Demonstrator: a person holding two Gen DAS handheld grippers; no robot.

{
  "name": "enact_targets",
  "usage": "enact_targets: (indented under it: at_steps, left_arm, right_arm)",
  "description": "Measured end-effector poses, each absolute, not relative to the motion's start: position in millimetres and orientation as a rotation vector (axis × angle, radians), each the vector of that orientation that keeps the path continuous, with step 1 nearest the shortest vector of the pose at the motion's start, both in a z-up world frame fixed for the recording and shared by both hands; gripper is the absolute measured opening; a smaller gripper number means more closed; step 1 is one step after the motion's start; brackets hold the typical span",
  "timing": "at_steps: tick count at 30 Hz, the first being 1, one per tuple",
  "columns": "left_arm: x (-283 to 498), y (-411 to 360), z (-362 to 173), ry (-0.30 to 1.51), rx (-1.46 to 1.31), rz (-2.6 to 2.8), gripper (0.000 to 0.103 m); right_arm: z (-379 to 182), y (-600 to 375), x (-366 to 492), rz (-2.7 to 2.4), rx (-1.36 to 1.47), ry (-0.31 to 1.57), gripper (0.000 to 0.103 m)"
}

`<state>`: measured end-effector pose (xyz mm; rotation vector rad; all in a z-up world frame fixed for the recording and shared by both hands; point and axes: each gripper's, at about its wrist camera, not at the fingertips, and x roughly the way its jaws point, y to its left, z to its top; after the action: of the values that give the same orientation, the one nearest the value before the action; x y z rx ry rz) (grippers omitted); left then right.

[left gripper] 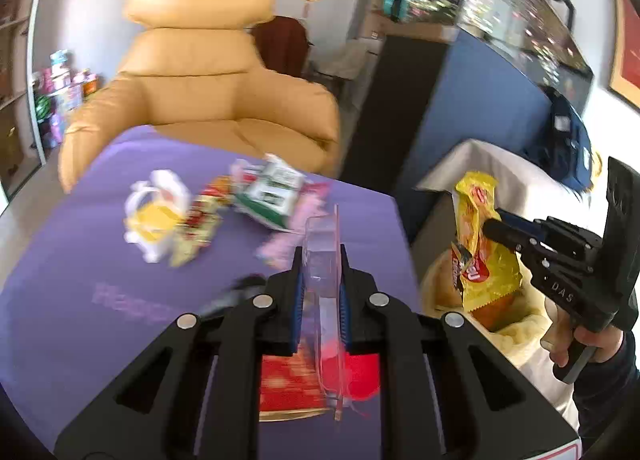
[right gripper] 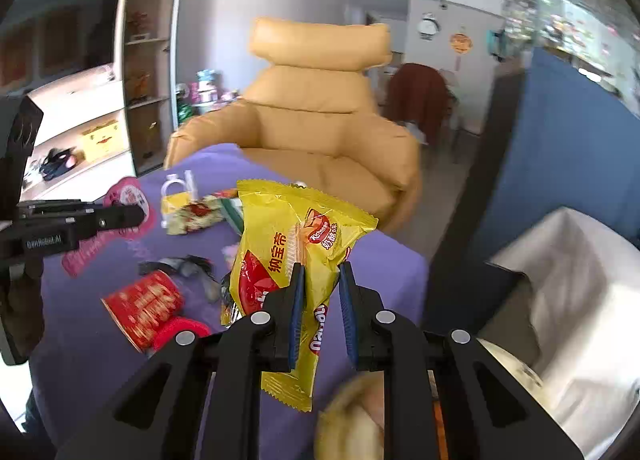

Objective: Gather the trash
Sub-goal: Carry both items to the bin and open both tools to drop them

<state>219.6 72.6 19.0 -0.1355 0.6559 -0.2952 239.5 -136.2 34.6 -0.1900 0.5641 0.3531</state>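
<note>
My left gripper (left gripper: 320,256) is shut on a clear plastic package with a pink edge (left gripper: 322,244), held above the purple table (left gripper: 100,260). It also shows in the right wrist view (right gripper: 120,216) with the pink package (right gripper: 128,192). My right gripper (right gripper: 322,272) holds a yellow snack wrapper (right gripper: 296,244); it also shows in the left wrist view (left gripper: 490,228) with the wrapper (left gripper: 478,236) hanging over the white-lined trash bin (left gripper: 516,324). More wrappers (left gripper: 192,216) lie on the table.
A red tube and red cap (right gripper: 148,308) lie on the table near me, with a dark scrap (right gripper: 188,264) beside them. A tan armchair (left gripper: 208,72) stands behind the table. A blue partition (left gripper: 480,112) stands at right, shelves (right gripper: 100,100) at left.
</note>
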Motion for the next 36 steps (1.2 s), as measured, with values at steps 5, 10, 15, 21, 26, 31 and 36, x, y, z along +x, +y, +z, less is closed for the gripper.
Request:
enact_targets:
  at_steps: [5, 10, 15, 21, 26, 31, 36]
  left_arm:
    - [222.1, 9.2, 13.3, 0.684, -0.088, -0.381, 0.013]
    - [223.3, -52.5, 4.7, 0.719, -0.040, -0.481, 0.013]
    - [229.9, -110.2, -15.6, 0.780, -0.031, -0.634, 0.013]
    - [246.0, -161.3, -47.8, 0.883, -0.056, -0.759, 0.013]
    - [259.6, -185.9, -68.9, 0.924, -0.064, -0.805, 0.035]
    - [268.0, -184.4, -74.4, 0.944, -0.096, -0.800, 0.055]
    - [268.0, -160.0, -61.0, 0.906, -0.123, -0.744, 0.057]
  right_arm:
    - [27.8, -194.1, 221.2, 0.252, -0.161, 0.571, 0.018]
    - [18.0, -250.2, 206.6, 0.159, -0.121, 0.584, 0.018]
    - [7.6, -298.5, 196.3, 0.059, -0.088, 0.602, 0.018]
    - [-6.8, -335.6, 194.0, -0.012, -0.058, 0.623, 0.018]
    - [-21.9, -348.9, 201.4, -0.035, -0.046, 0.647, 0.018]
    - [-30.0, -350.5, 203.9, -0.034, -0.043, 0.666, 0.018]
    - [-36.6, -336.9, 213.2, -0.001, -0.046, 0.685, 0.018]
